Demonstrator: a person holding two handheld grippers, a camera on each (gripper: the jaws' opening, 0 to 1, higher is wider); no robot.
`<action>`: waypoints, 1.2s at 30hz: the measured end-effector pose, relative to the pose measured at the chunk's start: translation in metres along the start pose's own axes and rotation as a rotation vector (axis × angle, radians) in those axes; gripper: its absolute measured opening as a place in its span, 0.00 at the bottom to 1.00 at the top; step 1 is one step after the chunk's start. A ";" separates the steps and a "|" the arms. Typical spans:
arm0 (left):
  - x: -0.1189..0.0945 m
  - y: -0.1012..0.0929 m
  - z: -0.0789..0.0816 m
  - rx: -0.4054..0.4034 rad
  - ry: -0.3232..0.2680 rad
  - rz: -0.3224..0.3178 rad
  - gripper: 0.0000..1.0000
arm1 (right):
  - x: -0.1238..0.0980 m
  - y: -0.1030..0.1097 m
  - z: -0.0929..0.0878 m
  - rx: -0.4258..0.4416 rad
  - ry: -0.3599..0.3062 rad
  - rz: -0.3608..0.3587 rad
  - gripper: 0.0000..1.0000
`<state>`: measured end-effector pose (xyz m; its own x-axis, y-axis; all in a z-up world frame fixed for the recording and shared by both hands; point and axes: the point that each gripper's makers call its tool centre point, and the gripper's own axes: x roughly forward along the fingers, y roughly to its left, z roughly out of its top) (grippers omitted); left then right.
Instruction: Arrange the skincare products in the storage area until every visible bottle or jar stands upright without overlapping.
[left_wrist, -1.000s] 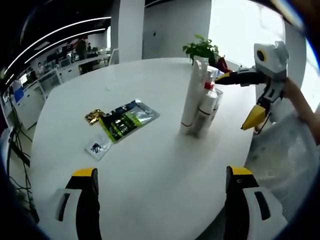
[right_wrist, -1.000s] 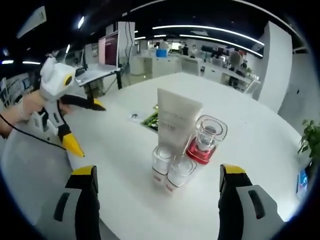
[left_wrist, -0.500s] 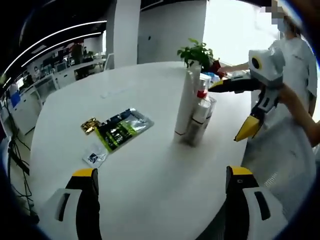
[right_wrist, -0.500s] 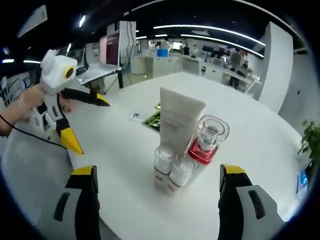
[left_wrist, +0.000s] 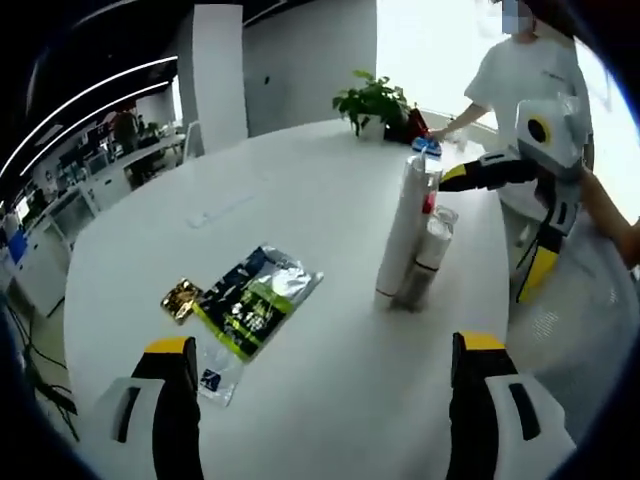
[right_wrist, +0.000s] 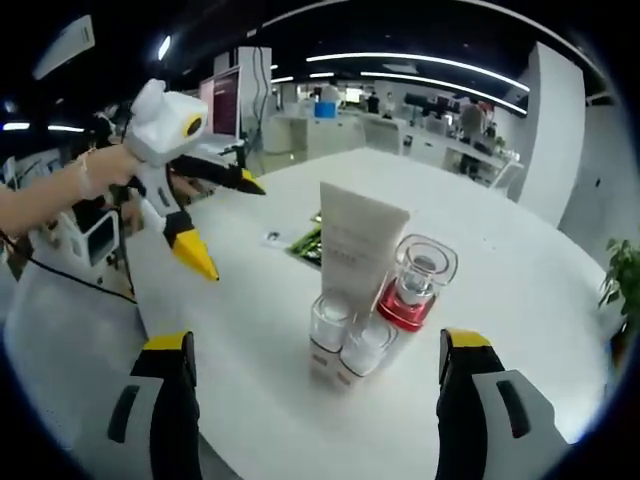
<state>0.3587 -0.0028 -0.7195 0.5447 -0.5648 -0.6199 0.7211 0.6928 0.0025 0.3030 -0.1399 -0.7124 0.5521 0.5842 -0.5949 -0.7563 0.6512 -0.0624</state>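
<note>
On the white counter (left_wrist: 330, 180), flat sachets (left_wrist: 250, 305) lie left, well apart from the skincare cluster. The left claw (left_wrist: 320, 400) and right claw (right_wrist: 310, 400) both gape wide, holding nothing. The tall tube (right_wrist: 355, 245), two small bottles (right_wrist: 345, 340) and red-based bottle (right_wrist: 415, 280) stand upright, touching, grouped probably to stay tidy and visible.

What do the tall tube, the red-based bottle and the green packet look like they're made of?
Tube: matte off-white plastic, probably; flat crimped top, no glare. Red-based bottle: clear glass or hard acrylic, can't tell which; see-through thick walls with bright highlights. Green packet: shiny plastic film or foil; crinkled, silvery reflective edges.
</note>
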 end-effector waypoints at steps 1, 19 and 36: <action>0.004 0.002 0.003 0.001 -0.005 -0.009 0.98 | -0.001 0.003 -0.001 -0.005 0.001 0.003 1.00; 0.056 0.023 0.004 0.079 0.093 -0.093 0.80 | -0.002 0.009 0.002 -0.008 -0.005 0.025 1.00; 0.098 0.081 0.003 0.110 0.165 -0.132 0.59 | 0.005 0.004 -0.007 -0.002 0.031 0.027 1.00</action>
<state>0.4718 -0.0040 -0.7776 0.3719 -0.5597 -0.7406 0.8285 0.5599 -0.0070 0.2999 -0.1381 -0.7213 0.5201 0.5866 -0.6208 -0.7719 0.6340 -0.0475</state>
